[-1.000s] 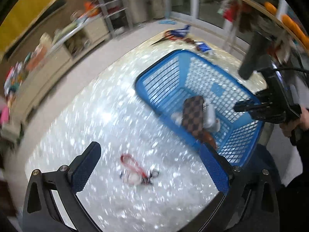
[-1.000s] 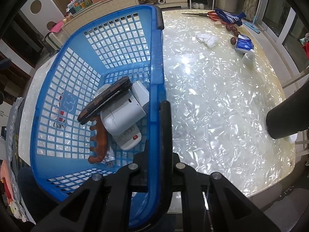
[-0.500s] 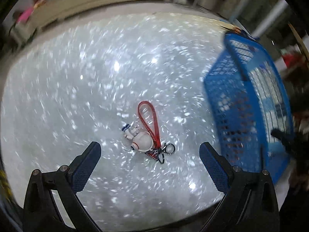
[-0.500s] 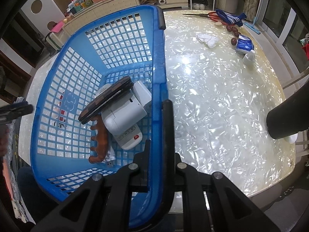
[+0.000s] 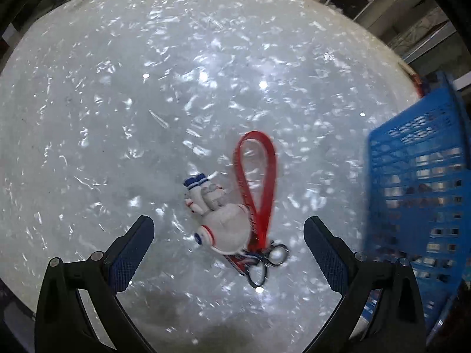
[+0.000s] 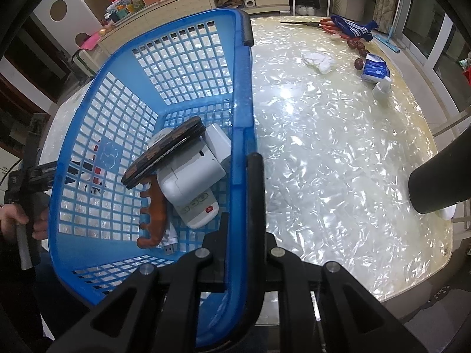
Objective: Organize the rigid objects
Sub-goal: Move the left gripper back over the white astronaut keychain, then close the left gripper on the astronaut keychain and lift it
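Observation:
A white astronaut keychain (image 5: 223,223) with a red strap loop (image 5: 256,176) and metal ring lies on the pearly table. My left gripper (image 5: 228,253) is open just above it, one finger on each side, not touching. The blue plastic basket (image 6: 244,94) stands to its right, its wall also in the left wrist view (image 5: 418,194). My right gripper (image 6: 240,200) is shut on the basket's right rim. Inside lie a checkered wallet (image 6: 164,153), a white device (image 6: 191,182) and a brown wooden comb-like piece (image 6: 154,214).
At the table's far right end lie scissors with red handles (image 6: 318,24), a blue sock (image 6: 353,28), a white cloth (image 6: 319,60), a blue packet (image 6: 375,70) and brown nuts (image 6: 357,45). A black cylinder (image 6: 441,182) juts in at right. Cabinets stand behind.
My left gripper has swung left away from the basket and come down over the keychain, which now sits between its open fingers. The right gripper and basket have hardly moved.

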{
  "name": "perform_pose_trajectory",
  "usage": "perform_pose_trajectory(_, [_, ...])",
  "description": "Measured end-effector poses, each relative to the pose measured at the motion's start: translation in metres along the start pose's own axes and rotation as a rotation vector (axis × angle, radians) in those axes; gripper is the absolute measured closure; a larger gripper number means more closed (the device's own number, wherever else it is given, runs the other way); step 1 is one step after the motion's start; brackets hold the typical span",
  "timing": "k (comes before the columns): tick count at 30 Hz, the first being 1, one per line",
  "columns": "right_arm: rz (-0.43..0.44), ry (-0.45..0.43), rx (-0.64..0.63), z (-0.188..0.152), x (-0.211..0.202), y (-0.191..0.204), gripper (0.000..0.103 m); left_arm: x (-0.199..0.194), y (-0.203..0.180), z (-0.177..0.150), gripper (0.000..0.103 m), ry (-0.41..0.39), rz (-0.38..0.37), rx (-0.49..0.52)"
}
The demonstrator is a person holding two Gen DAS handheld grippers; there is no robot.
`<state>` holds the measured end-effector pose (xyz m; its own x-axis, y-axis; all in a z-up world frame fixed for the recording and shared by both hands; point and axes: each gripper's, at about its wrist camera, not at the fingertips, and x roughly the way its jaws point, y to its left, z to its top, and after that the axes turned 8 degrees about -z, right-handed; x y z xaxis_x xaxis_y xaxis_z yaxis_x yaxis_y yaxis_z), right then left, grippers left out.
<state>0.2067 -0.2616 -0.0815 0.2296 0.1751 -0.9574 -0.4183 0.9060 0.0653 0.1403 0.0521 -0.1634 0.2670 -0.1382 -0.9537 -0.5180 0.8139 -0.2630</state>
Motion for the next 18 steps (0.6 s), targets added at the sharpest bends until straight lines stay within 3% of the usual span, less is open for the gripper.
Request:
perform_pose_trajectory(7, [0.002,0.001,0.003,0.0,0.0,-0.001,0.092,0.007,0.006,0.0,0.008,-0.026,0.048,-0.05])
perform_pose_trajectory(11, [-0.001,0.0,0.003,-0.001,0.0,0.0,0.092,0.004,-0.002,-0.002,0.027,-0.036,0.082,-0.009])
perform_pose_trajectory(14, [-0.002,0.0,0.004,-0.001,0.0,0.0,0.092,-0.001,-0.007,-0.004,0.053,-0.07,0.005,-0.022])
perform_pose_trajectory(18, [-0.001,0.0,0.004,-0.001,0.0,0.0,0.091,-0.002,-0.009,-0.006,0.057,-0.072,0.013,0.005])
